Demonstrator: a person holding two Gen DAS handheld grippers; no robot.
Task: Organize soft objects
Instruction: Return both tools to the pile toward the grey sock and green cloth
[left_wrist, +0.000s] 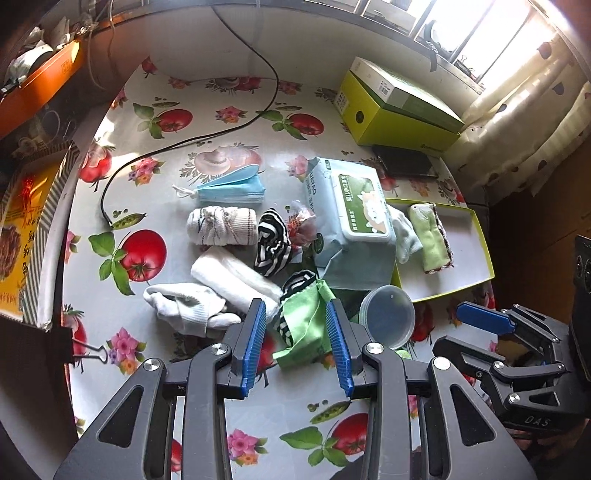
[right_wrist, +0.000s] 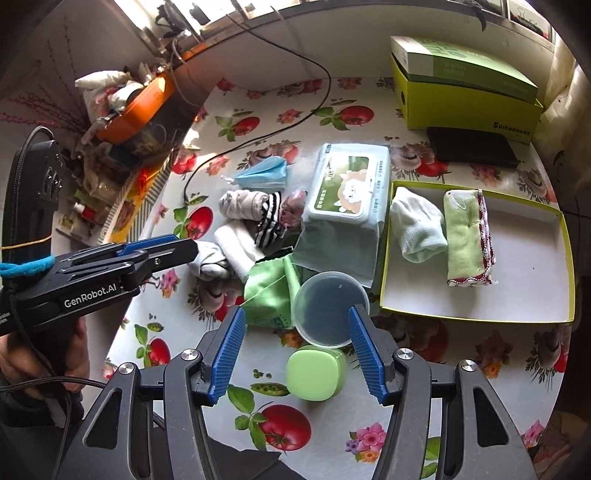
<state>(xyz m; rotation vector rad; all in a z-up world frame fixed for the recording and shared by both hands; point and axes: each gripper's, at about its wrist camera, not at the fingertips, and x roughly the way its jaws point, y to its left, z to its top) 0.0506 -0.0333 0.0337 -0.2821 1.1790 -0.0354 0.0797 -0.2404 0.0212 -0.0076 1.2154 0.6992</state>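
A pile of soft things lies mid-table: a green cloth (left_wrist: 306, 325), white socks (left_wrist: 192, 306), a white rolled towel (left_wrist: 236, 277), a striped sock (left_wrist: 273, 240), a rolled sock (left_wrist: 221, 225) and blue masks (left_wrist: 232, 188). My left gripper (left_wrist: 295, 321) is open, its jaws on either side of the green cloth (right_wrist: 269, 291). The green-rimmed tray (right_wrist: 476, 314) at the right holds a pale sock (right_wrist: 417, 229) and a folded green towel (right_wrist: 465, 240). My right gripper (right_wrist: 297, 328) is open above a clear round lid (right_wrist: 328, 310) and a green case (right_wrist: 314, 373).
A wet-wipes pack (left_wrist: 351, 225) lies between the pile and the tray. A green shoebox (right_wrist: 465, 92) and a black case (right_wrist: 472, 146) stand at the back right. A black cable (left_wrist: 184, 144) runs across the table. Clutter lines the left edge.
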